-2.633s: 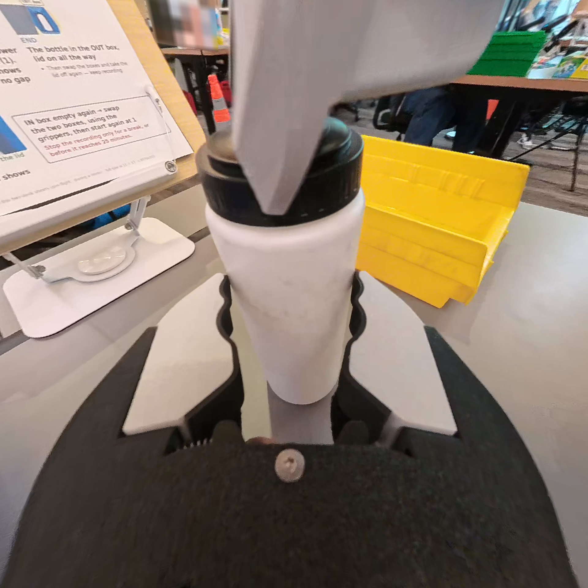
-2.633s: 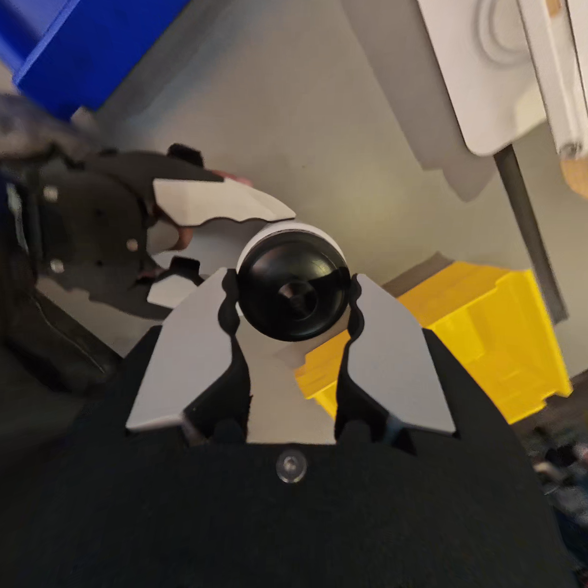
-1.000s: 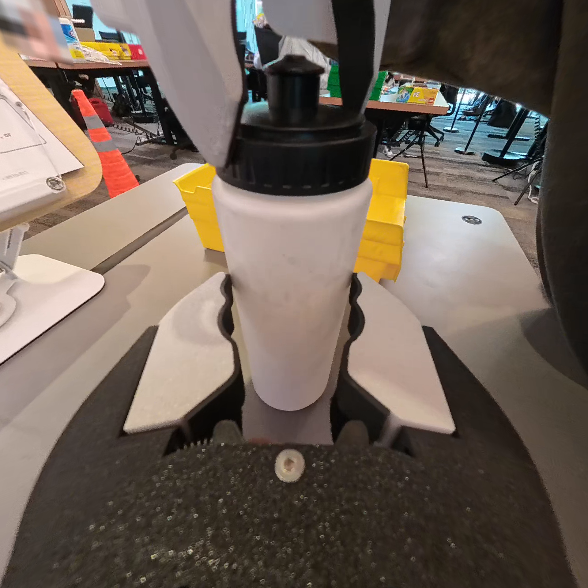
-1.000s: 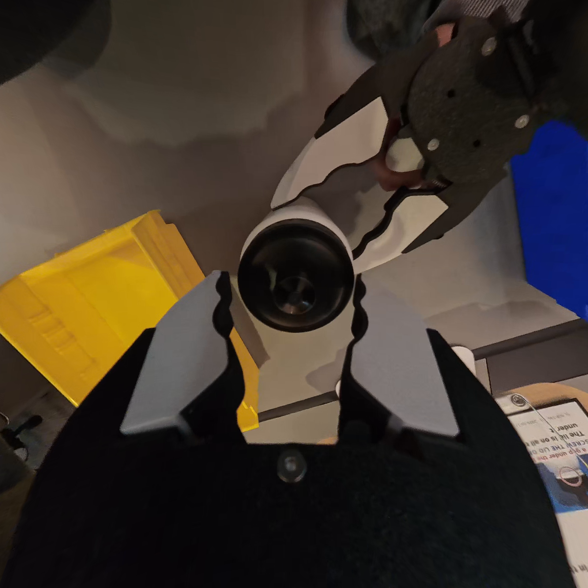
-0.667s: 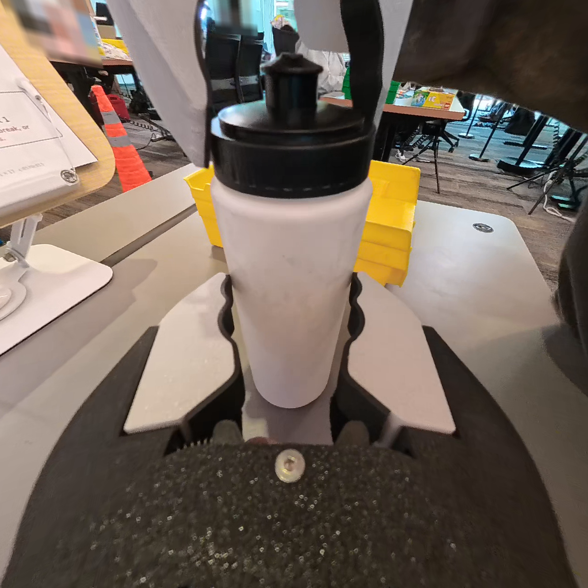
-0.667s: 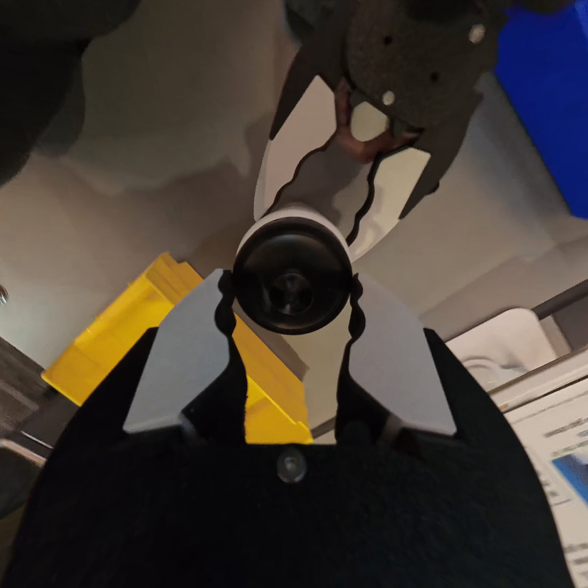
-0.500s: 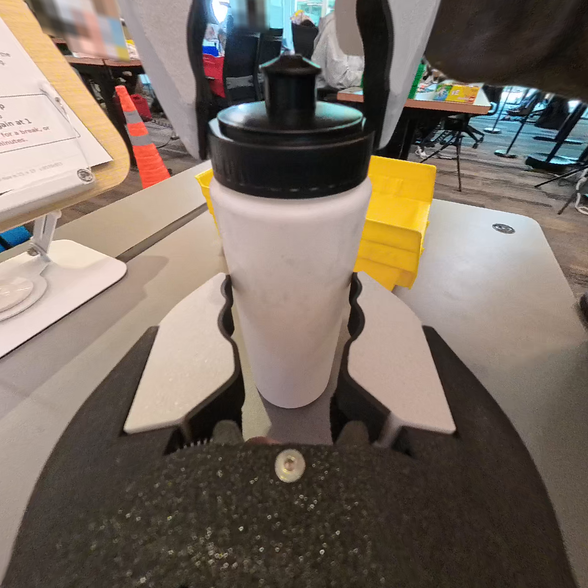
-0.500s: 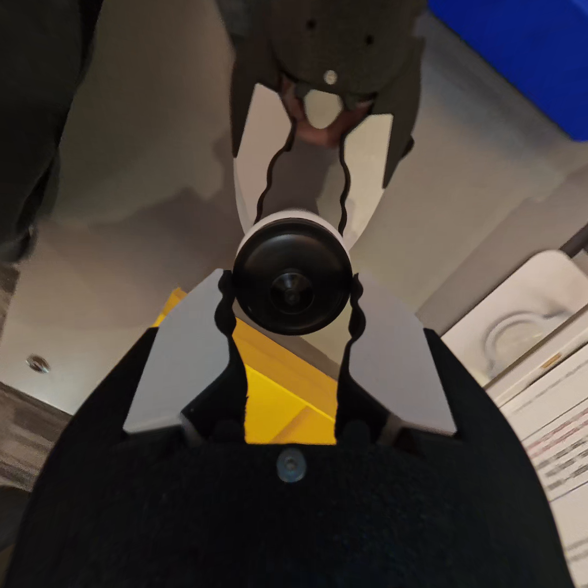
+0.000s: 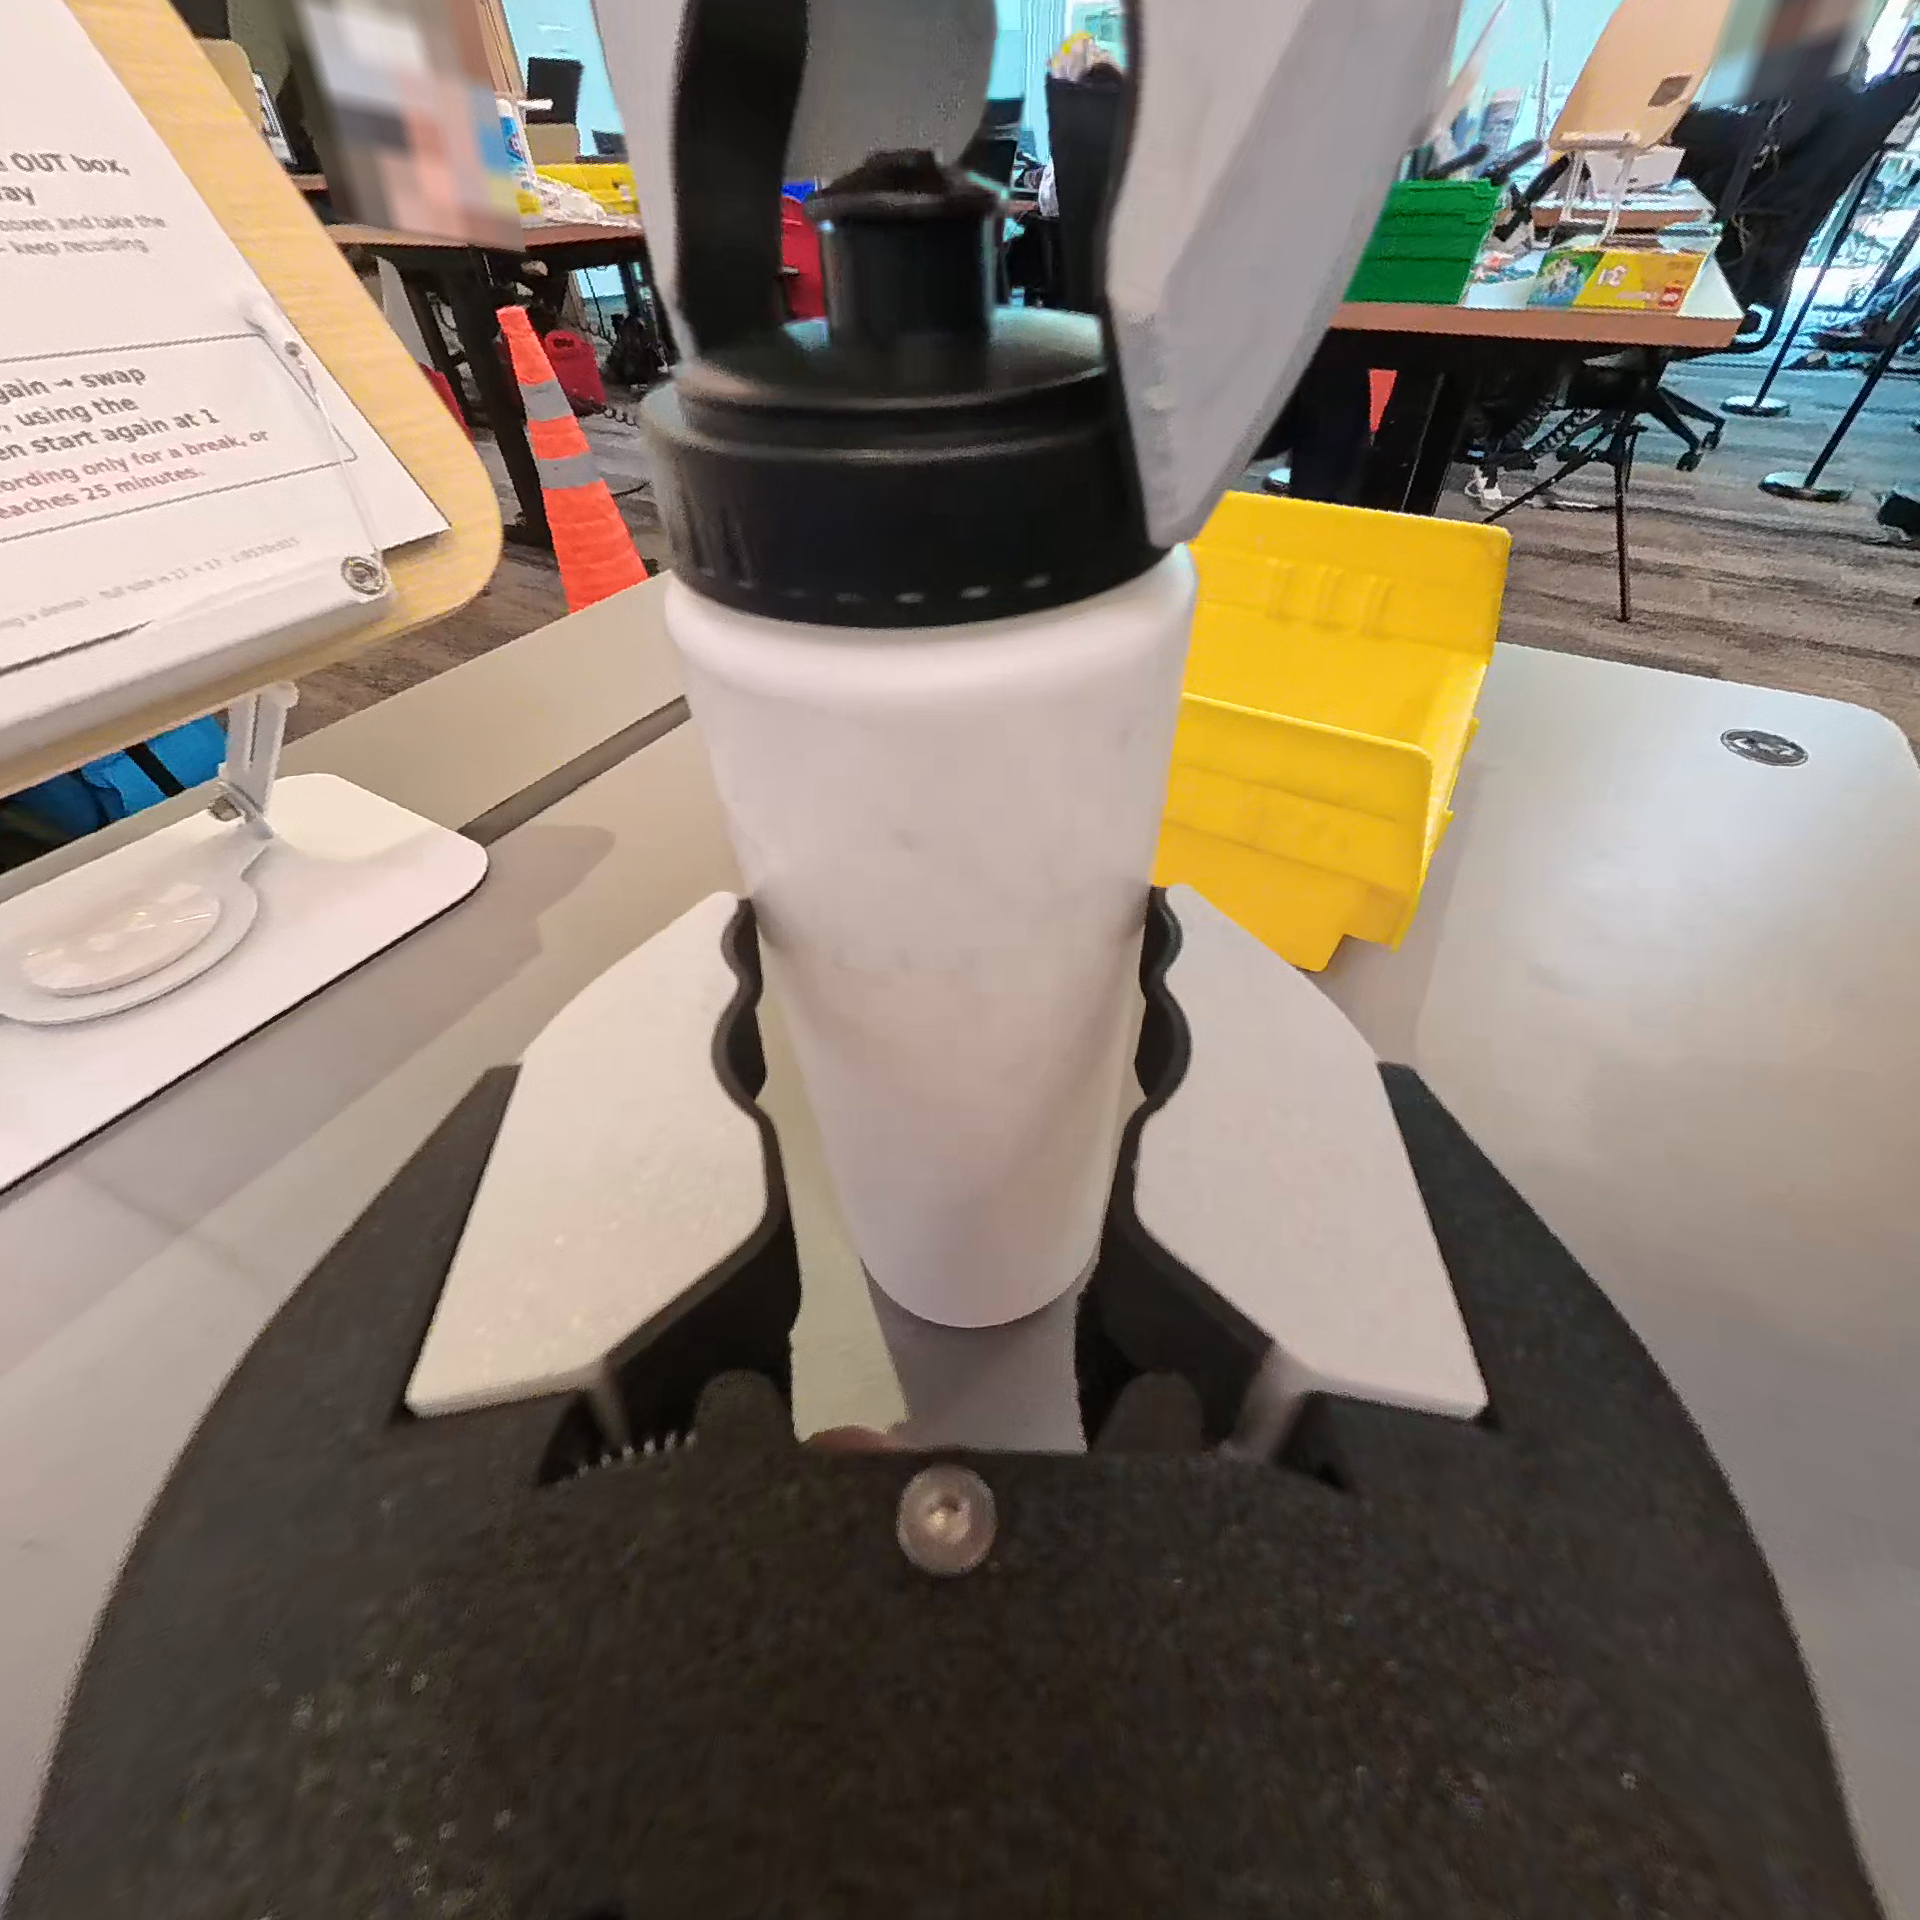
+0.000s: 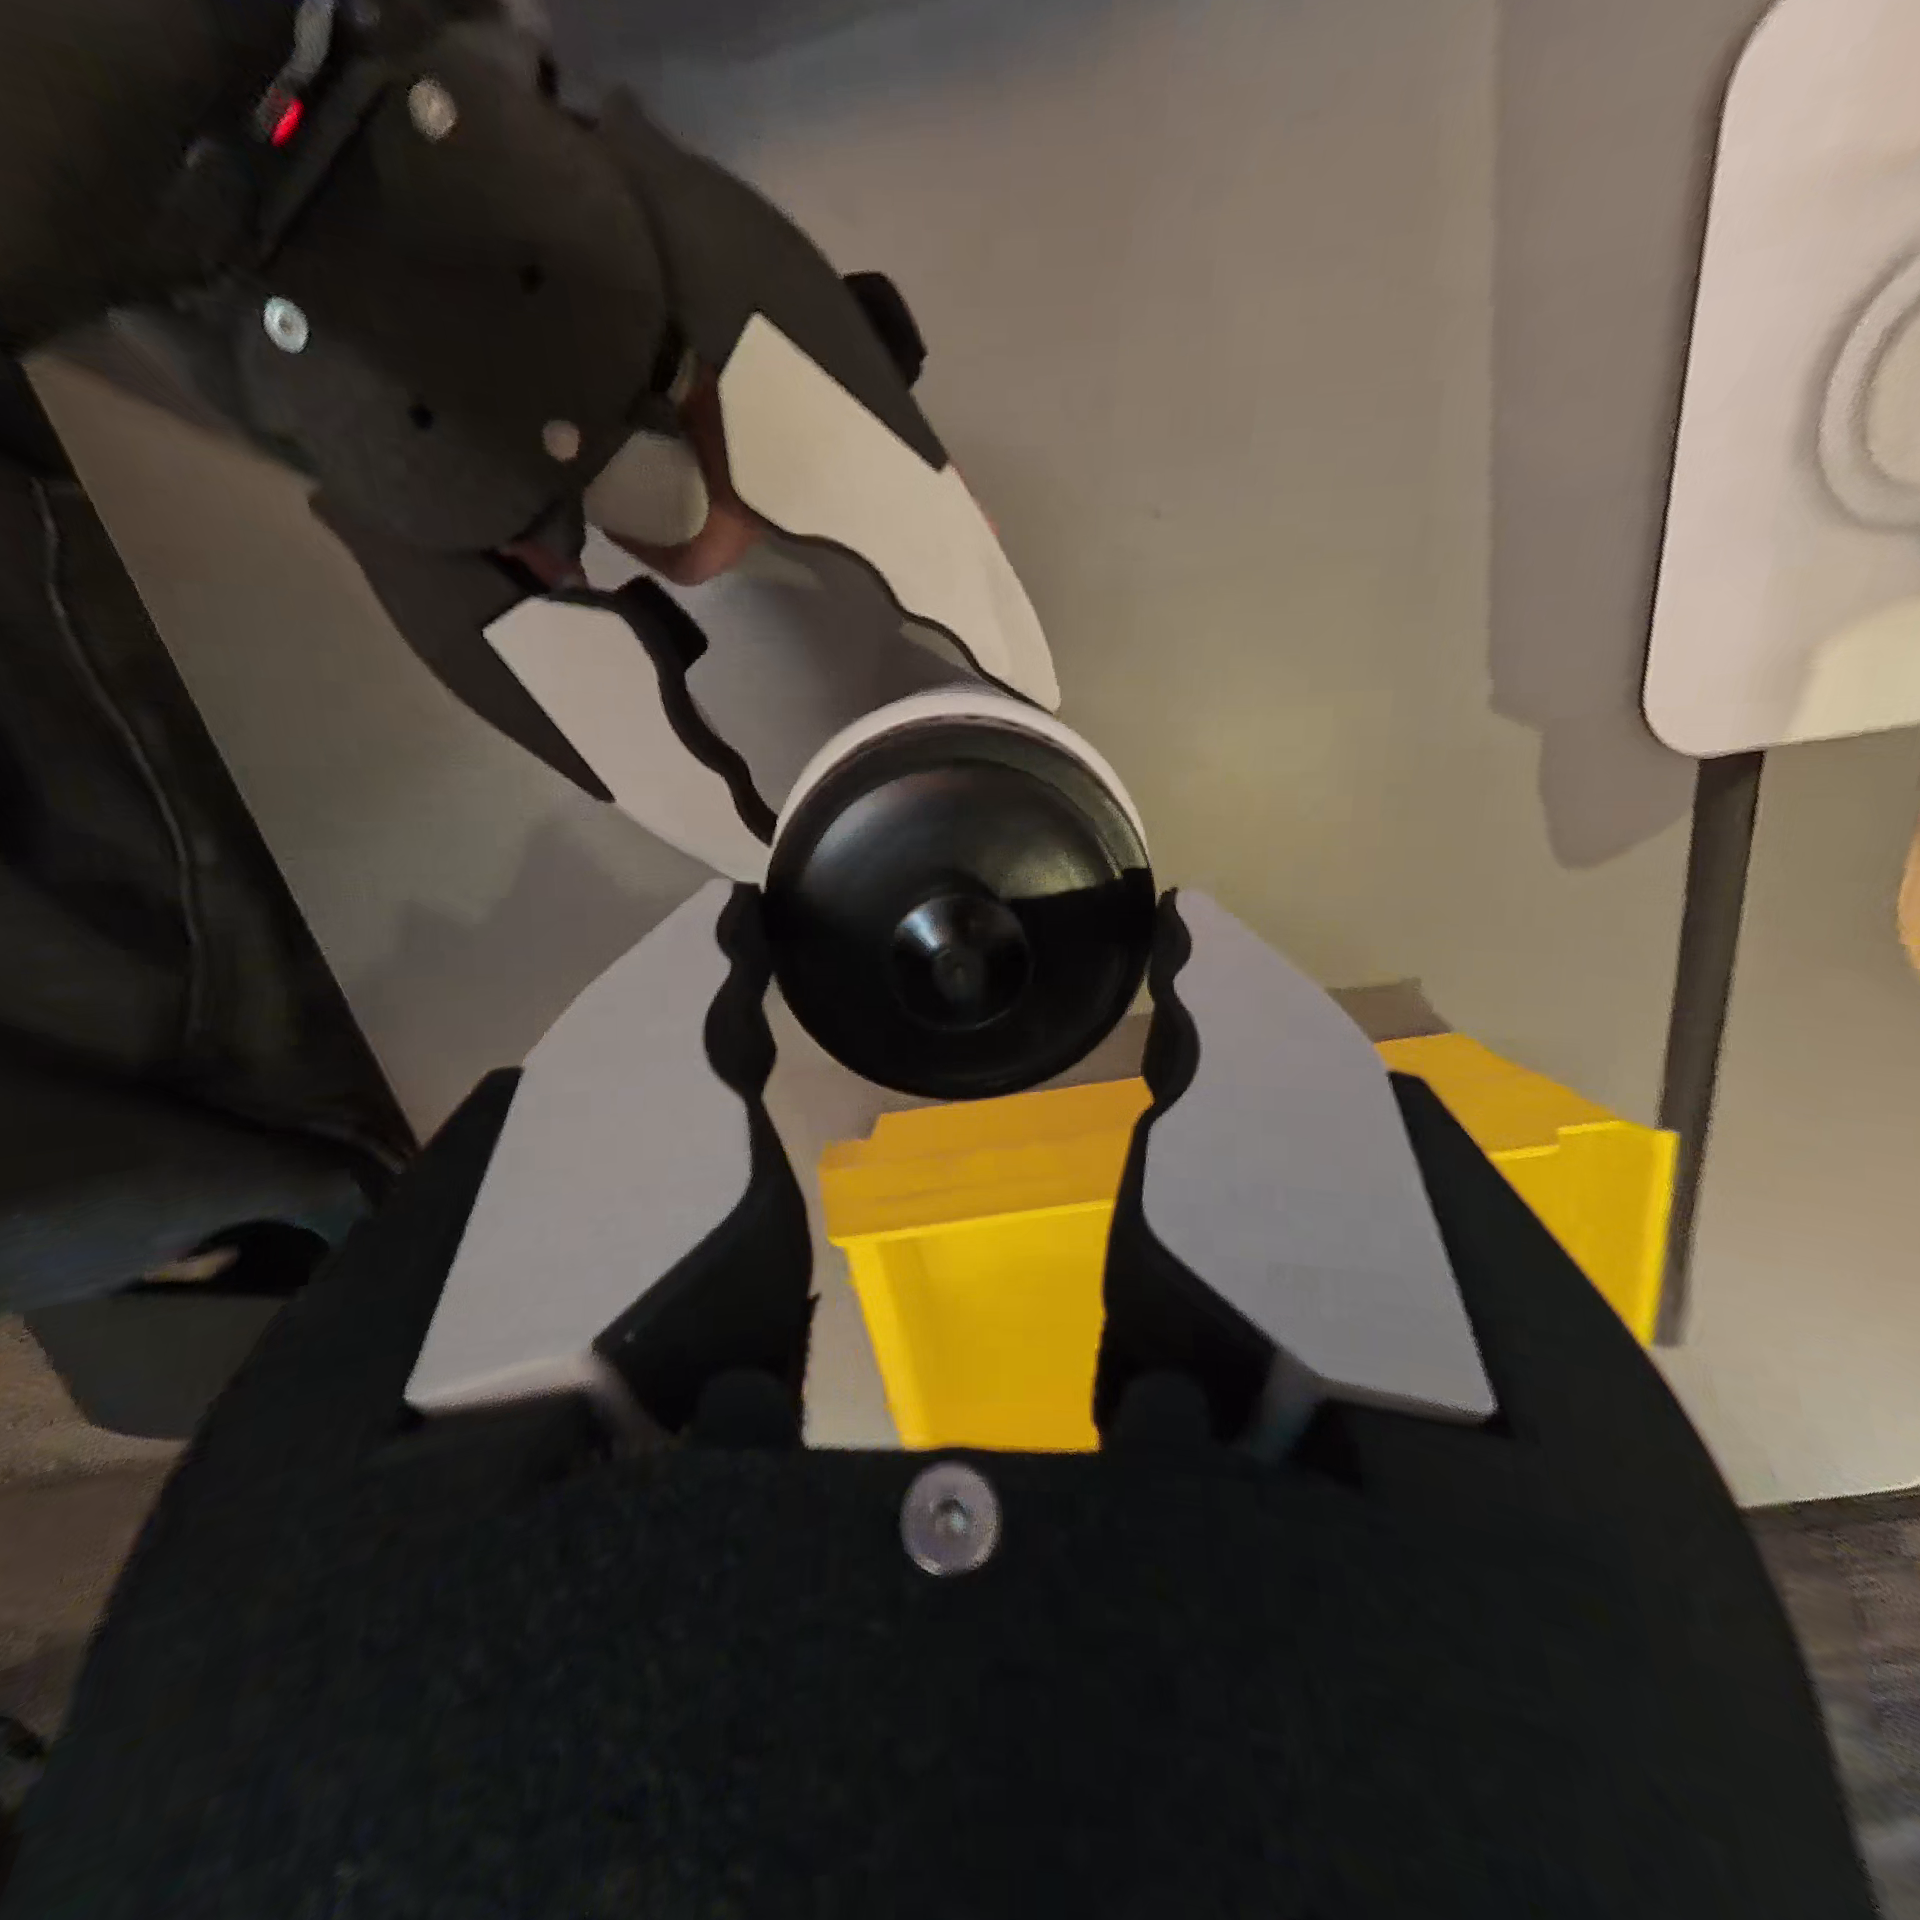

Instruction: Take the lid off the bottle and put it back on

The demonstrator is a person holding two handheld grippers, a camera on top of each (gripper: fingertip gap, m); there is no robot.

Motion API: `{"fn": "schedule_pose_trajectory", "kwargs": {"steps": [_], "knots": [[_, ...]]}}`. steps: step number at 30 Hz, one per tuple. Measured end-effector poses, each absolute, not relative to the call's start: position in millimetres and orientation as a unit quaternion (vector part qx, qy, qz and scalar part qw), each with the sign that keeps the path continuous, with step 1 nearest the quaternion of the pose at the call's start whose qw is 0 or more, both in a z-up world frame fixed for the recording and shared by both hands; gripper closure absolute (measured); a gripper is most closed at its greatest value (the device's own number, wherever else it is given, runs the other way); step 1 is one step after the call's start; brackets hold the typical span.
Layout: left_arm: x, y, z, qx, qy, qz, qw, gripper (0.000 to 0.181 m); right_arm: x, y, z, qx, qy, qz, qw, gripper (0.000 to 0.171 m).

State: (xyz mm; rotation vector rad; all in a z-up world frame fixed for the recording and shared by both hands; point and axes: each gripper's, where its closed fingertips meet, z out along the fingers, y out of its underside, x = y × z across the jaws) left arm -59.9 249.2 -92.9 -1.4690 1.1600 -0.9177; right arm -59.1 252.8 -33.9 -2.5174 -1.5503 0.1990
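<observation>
Bottle (image 9: pixel 940 935) — white, upright, lifted off the grey worktop (image 9: pixel 1662 987) — sits gripped round its lower body by my left tongs (image 9: pixel 945 1049), closed snugly on it. From above, my right tongs (image 10: pixel 951 940) are closed on the black lid (image 10: pixel 956 925), one finger at 9 o'clock of the cap, the other at 3 o'clock. The lid looks seated on the neck; I cannot tell how far it is threaded.

To turn it well, I judge I should keep the left grip firm and unmoving, hold the right tongs square over the spout, and rotate about the bottle's own axis — no sideways pull.

A yellow bin (image 9: pixel 1340 727) lies behind at 2 o'clock. Compared with half a second ago, my right tongs have swung round the cap, and the bin now shows at 6 o'clock in the right wrist view.
</observation>
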Motion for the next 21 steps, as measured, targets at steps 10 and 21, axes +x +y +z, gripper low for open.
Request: {"fn": "schedule_pose_trajectory", "kwargs": {"steps": [10,21], "knots": [[-60.8,250.7,-94.1,-0.615,0.476,-0.356,0.518,0.111,-64.7,258.5,-35.3,-0.917,-0.375,0.034,0.130,0.100],[-59.2,250.3,-94.5,-0.618,0.475,-0.341,0.526,0.111,-63.7,262.3,-35.9,-0.942,-0.285,0.012,0.178,0.101]]}}
